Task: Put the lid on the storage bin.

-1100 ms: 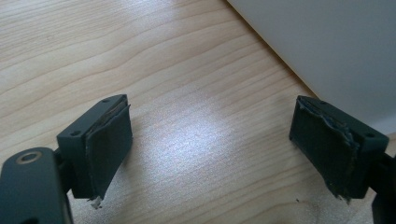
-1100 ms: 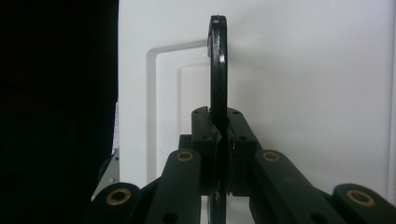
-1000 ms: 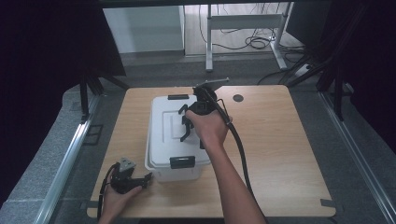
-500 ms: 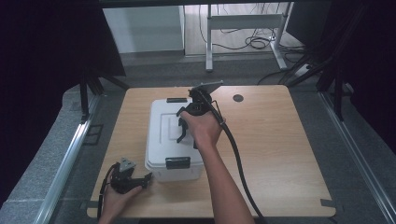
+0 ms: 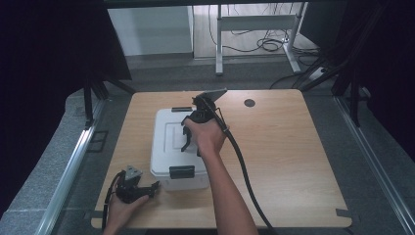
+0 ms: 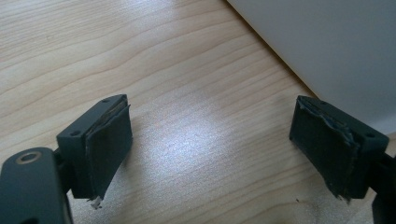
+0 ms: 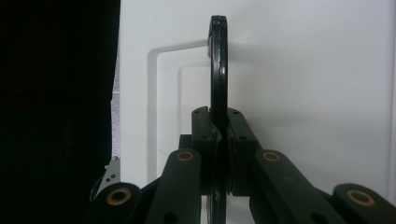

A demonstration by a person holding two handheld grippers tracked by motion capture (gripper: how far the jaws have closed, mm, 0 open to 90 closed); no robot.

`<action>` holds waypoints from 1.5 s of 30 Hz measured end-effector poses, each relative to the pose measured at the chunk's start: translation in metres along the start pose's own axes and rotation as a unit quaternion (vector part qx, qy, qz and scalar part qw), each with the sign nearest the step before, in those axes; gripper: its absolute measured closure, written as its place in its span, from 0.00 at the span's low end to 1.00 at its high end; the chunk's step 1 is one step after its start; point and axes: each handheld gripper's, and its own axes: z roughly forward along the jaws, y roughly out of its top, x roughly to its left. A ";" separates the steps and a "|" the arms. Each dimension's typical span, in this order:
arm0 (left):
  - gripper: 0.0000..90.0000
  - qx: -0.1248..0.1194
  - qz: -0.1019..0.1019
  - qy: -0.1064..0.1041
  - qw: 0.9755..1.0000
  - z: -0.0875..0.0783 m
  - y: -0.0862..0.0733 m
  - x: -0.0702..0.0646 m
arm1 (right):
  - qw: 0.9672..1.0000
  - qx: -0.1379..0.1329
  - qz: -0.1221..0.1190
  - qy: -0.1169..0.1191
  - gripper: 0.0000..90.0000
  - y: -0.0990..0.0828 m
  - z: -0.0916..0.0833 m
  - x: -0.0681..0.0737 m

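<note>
A white lidded storage box [image 5: 166, 147] stands on the wooden table [image 5: 284, 147]. My right gripper [image 5: 189, 141] is over its lid, shut on the box's thin black carry handle [image 7: 218, 60], which stands edge-on between the pads [image 7: 238, 135] above the white lid [image 7: 303, 93]. My left gripper [image 5: 150, 186] rests low on the table by the box's near left corner. Its jaws stand wide open with bare wood [image 6: 163, 70] between them, and the box wall [image 6: 336, 51] rises just beyond its right pad [image 6: 322, 144].
Black latches sit at the box's near end [image 5: 182, 172] and far end [image 5: 181, 109]. A small dark round disc [image 5: 250, 103] lies near the table's far edge. The right gripper's cable [image 5: 244, 171] trails across the table toward the person. Open wood lies right of the box.
My right hand has sunk a little toward the lid and drifted left and nearer, still gripping the handle. The left gripper has stayed put.
</note>
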 end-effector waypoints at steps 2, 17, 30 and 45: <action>0.14 0.000 0.000 0.000 1.000 0.000 0.000 0.000 | 1.000 0.000 0.004 -0.003 0.94 0.000 0.003 -0.003; 0.14 0.001 0.000 0.000 1.000 0.000 0.000 0.000 | 1.000 -0.006 -0.001 -0.004 0.94 -0.002 0.010 -0.009; 0.14 0.001 0.000 0.000 1.000 0.000 0.000 0.000 | 1.000 -0.008 -0.004 -0.010 0.94 -0.002 0.010 -0.009; 0.14 0.001 0.000 0.000 1.000 0.000 0.000 0.000 | 0.999 -0.008 -0.012 -0.030 0.93 -0.002 0.010 -0.004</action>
